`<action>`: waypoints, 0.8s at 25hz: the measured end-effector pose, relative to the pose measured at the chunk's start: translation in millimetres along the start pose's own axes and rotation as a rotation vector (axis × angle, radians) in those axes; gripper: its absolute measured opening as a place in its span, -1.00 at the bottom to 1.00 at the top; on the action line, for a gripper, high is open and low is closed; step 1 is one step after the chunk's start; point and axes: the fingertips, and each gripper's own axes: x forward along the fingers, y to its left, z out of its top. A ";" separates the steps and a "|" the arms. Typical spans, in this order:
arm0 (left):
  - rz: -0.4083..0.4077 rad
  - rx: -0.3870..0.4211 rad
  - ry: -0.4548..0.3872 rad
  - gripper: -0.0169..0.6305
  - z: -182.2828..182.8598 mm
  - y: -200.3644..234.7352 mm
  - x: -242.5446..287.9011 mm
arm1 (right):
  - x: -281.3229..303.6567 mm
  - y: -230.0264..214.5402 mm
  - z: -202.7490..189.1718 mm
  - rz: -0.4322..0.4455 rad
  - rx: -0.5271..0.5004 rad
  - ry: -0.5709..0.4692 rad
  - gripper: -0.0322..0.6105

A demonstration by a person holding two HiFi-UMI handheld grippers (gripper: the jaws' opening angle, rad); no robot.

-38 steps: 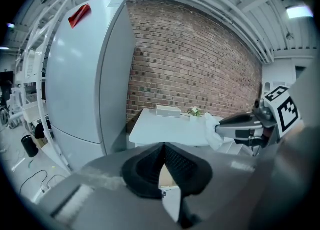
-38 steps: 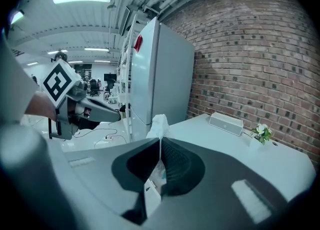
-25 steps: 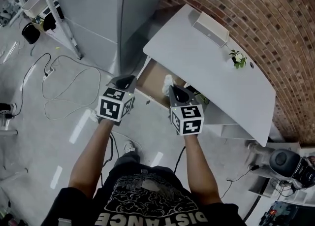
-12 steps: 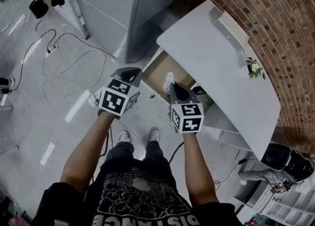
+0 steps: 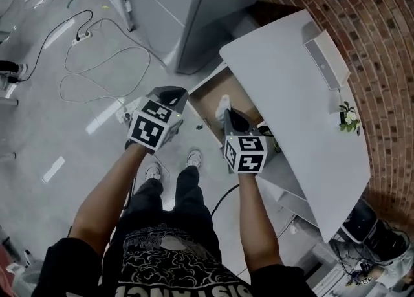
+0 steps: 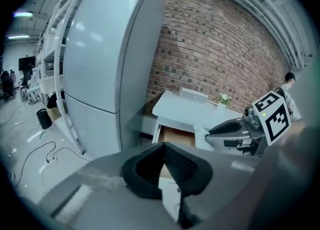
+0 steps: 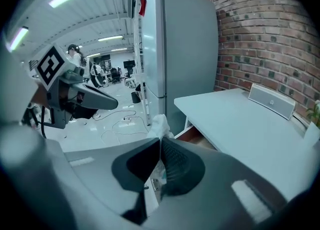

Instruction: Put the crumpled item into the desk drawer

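**Crumpled item held at the open drawer**

Over the last second your head view has swung round. The bench [image 5: 284, 88] now runs down the right side of it and both your shoes show below the grippers, while the grippers keep about the same place in the view.

The white crumpled item [image 5: 223, 103] is pinched in your right gripper [image 5: 226, 114]. The jaws are closed on its lower part and the rest bunches out past the tips [image 7: 160, 123]. From above, it shows against the near part of the open drawer [image 5: 220, 88], whose brown inside faces up just beyond the bench's edge. The item is in the gripper's hold, not lying in the drawer.

Your left gripper [image 5: 169, 96] is level with the right one, just to the left of the drawer and apart from it. Its jaws are pressed together with nothing between them [image 6: 162, 145].

On the bench top, well away from the drawer, stand a long white box [image 5: 326, 63] and a small plant [image 5: 349, 116]. A grey cabinet [image 5: 187, 4] stands beside the bench, and cables [image 5: 97, 63] loop across the floor.
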 end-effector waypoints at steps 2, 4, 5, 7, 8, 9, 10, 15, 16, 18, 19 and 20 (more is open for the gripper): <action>0.024 -0.010 0.011 -0.95 -4.9 0.3 6.2 | 10.5 -2.6 -3.4 0.036 -0.020 0.011 -0.87; 0.048 -0.022 0.017 -0.95 -7.9 0.2 13.5 | 20.0 -6.1 -8.3 0.072 -0.042 0.026 -0.87; 0.060 -0.032 0.017 -0.95 -9.2 -0.3 16.5 | 24.1 -8.0 -11.6 0.089 -0.053 0.036 -0.87; 0.083 -0.055 0.019 -0.95 -12.8 -1.1 21.0 | 32.0 -11.1 -18.0 0.121 -0.072 0.057 -0.87; 0.093 -0.065 0.021 -0.95 -15.1 -0.9 23.0 | 36.0 -12.4 -20.6 0.134 -0.077 0.064 -0.87; 0.103 -0.074 0.023 -0.95 -17.9 -0.3 25.1 | 39.9 -13.4 -23.2 0.146 -0.082 0.069 -0.87; 0.113 -0.085 0.024 -0.95 -20.8 0.8 27.2 | 44.0 -14.3 -25.9 0.157 -0.088 0.074 -0.87; 0.149 -0.123 0.027 -0.95 -35.3 4.8 38.1 | 65.0 -16.2 -41.2 0.202 -0.124 0.100 -0.87; 0.156 -0.130 0.030 -0.95 -38.8 4.2 39.3 | 68.2 -16.1 -44.6 0.213 -0.131 0.108 -0.87; 0.172 -0.149 0.033 -0.95 -44.6 3.7 41.5 | 74.4 -15.7 -50.8 0.234 -0.144 0.123 -0.87; 0.178 -0.158 0.033 -0.95 -46.9 3.7 43.0 | 77.6 -15.4 -53.9 0.243 -0.149 0.130 -0.87; 0.182 -0.165 0.033 -0.95 -49.0 3.6 44.7 | 80.6 -15.0 -57.1 0.251 -0.154 0.137 -0.87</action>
